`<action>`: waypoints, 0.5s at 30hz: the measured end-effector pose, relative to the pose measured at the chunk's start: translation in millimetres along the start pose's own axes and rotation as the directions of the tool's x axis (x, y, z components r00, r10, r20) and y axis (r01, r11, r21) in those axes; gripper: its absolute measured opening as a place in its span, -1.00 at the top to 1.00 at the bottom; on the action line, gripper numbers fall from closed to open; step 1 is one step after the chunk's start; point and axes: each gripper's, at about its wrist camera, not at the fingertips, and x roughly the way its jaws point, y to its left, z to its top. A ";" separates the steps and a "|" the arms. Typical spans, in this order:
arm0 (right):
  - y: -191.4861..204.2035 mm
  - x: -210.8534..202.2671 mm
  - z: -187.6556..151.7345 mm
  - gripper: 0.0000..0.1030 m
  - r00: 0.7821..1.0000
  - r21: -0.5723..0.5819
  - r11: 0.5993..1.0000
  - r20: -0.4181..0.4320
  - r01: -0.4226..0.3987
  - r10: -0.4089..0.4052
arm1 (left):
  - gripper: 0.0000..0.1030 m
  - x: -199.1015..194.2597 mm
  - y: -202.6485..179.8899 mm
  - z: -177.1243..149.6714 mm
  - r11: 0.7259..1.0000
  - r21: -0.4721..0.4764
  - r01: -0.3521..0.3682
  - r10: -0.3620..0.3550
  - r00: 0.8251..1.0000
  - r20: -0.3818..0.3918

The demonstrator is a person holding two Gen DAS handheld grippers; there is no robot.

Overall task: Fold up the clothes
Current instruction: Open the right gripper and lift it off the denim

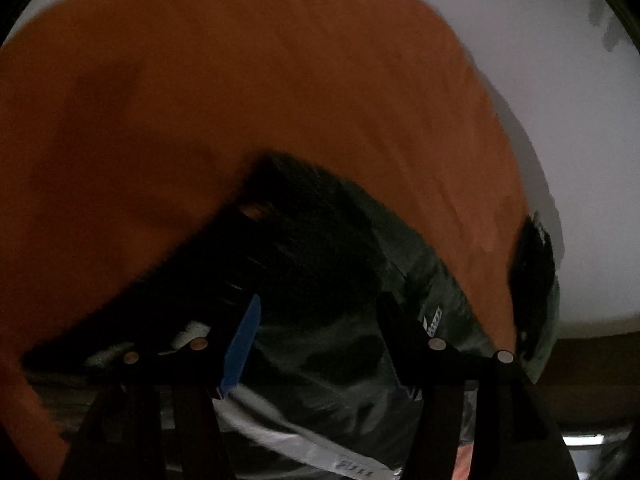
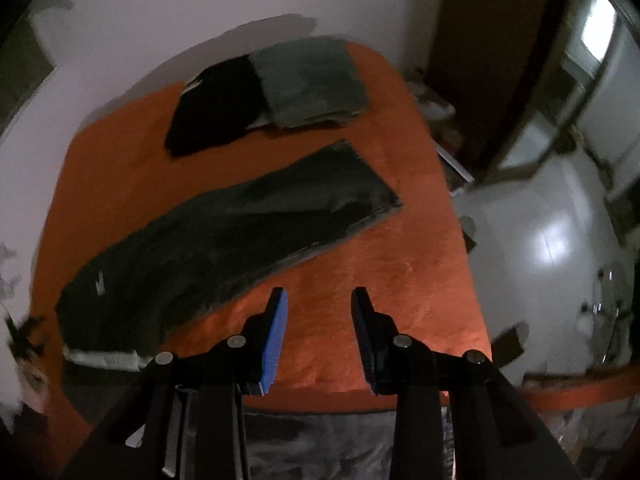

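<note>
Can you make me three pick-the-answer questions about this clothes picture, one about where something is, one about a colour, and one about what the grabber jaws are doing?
1. Where does the folded pile lie?
A. On the far end of the orange cover, beyond the long dark garment
B. Between the right gripper's jaws
C. On the white floor

2. What colour is the cover under the clothes?
A. Blue
B. Orange
C. Yellow

3. How do the jaws of the right gripper stand?
A. Shut on the long garment
B. Shut on the folded pile
C. Open, with nothing between them

Answers:
1. A, since the right wrist view shows the pile past the long dark garment, near the cover's far edge.
2. B, since orange fabric spreads all around both garments.
3. C, since bare orange cover shows through the gap between the blue pads.
</note>
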 end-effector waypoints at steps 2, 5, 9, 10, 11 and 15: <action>-11.5 0.4 4.8 0.13 1.000 0.052 0.998 0.011 -0.020 0.019 | -0.19 14.0 -6.1 -7.9 0.999 -0.019 0.039 -0.040 0.999 -0.035; -23.3 21.4 3.5 0.11 0.998 0.087 0.994 0.019 -0.063 0.061 | -0.20 15.0 -8.6 -30.8 0.989 -0.028 0.146 -0.148 0.987 -0.067; -38.3 67.6 -6.3 0.11 0.991 0.128 0.983 0.032 -0.133 0.130 | -0.20 8.7 -10.6 -63.0 0.972 0.010 0.235 -0.233 0.966 -0.117; -42.6 83.1 -9.6 0.11 0.987 0.134 0.978 0.042 -0.158 0.153 | -0.20 8.0 -10.4 -70.4 0.970 0.027 0.242 -0.236 0.961 -0.144; -47.0 98.6 -13.0 0.11 0.983 0.140 0.973 0.053 -0.182 0.176 | -0.20 7.3 -10.3 -76.8 0.967 0.039 0.253 -0.243 0.956 -0.166; -69.7 159.1 -29.7 0.11 0.972 0.165 0.959 0.086 -0.229 0.217 | -0.20 4.6 -18.6 -94.2 0.960 0.134 0.246 -0.214 0.954 -0.211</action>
